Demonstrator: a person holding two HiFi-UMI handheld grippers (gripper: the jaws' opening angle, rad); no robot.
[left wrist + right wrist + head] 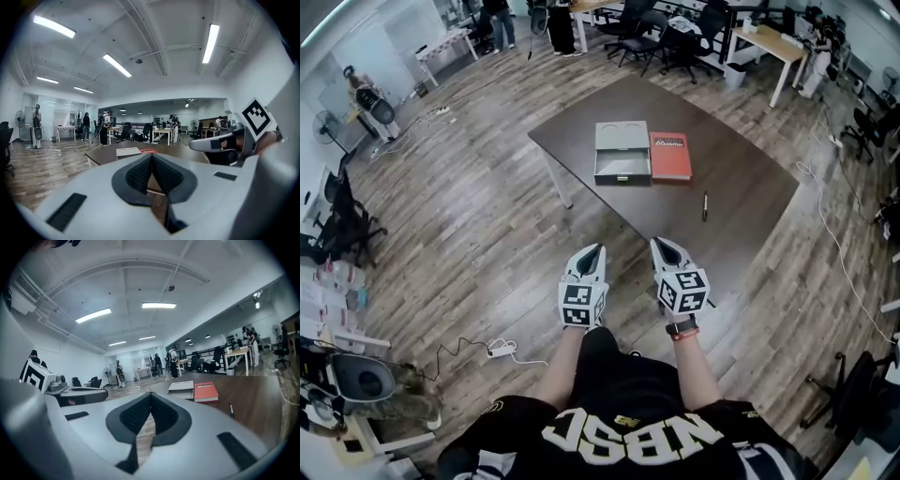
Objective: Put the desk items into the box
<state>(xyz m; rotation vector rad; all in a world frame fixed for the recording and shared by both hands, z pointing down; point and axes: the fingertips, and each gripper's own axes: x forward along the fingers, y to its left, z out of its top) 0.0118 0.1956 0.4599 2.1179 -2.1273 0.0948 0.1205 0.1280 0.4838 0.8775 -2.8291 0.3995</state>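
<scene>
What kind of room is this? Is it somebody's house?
Not a house, most likely a big shared office or workshop. There are black office chairs pulled up to long desks, strip lights on the ceiling, and a brown table standing on a wide wooden floor.

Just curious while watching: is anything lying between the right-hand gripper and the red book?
In the head view, only bare table separates the right gripper from the red book; the pen lies off to the side.
</scene>
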